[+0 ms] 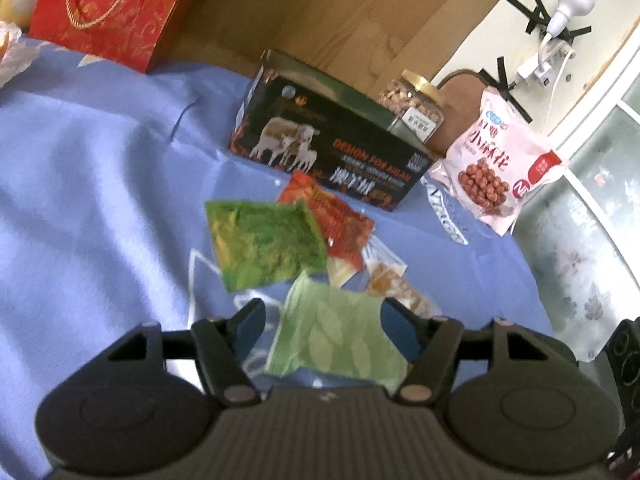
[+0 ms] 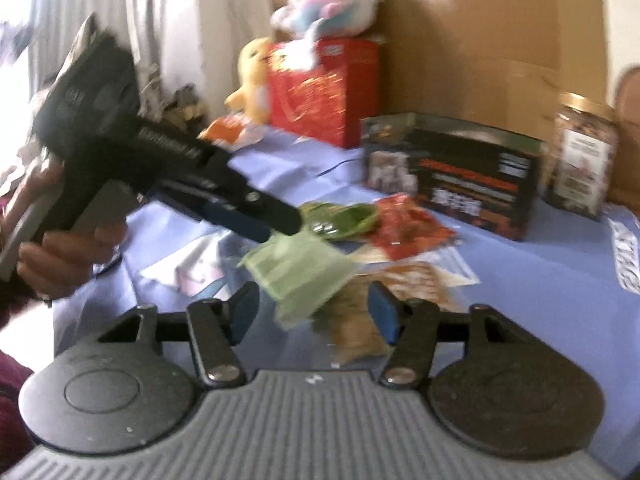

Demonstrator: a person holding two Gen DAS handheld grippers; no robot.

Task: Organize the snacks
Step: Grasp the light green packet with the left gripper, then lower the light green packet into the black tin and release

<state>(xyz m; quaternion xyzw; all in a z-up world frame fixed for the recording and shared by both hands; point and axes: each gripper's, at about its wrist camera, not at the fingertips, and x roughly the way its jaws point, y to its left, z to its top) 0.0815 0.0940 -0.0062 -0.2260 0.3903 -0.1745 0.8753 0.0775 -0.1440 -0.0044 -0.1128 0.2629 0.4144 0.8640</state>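
Several snack packets lie on a blue cloth (image 1: 100,184). A pale green packet (image 1: 336,340) lies between the open fingers of my left gripper (image 1: 322,322); I cannot tell whether they touch it. Beyond it are a bright green packet (image 1: 264,246), a red packet (image 1: 340,220) and clear packets of tan snacks (image 1: 390,280). In the right wrist view my right gripper (image 2: 314,308) is open and empty, just short of the pale green packet (image 2: 300,272) and the tan packets (image 2: 416,280). The left gripper (image 2: 280,220) reaches in from the left there.
A black open box (image 1: 332,148) stands behind the packets, with a jar of nuts (image 1: 416,104) and a pink bag of snacks (image 1: 500,164) to its right. A red gift bag (image 1: 112,8) and plush toys (image 2: 324,4) are at the back. The table edge (image 1: 532,280) is on the right.
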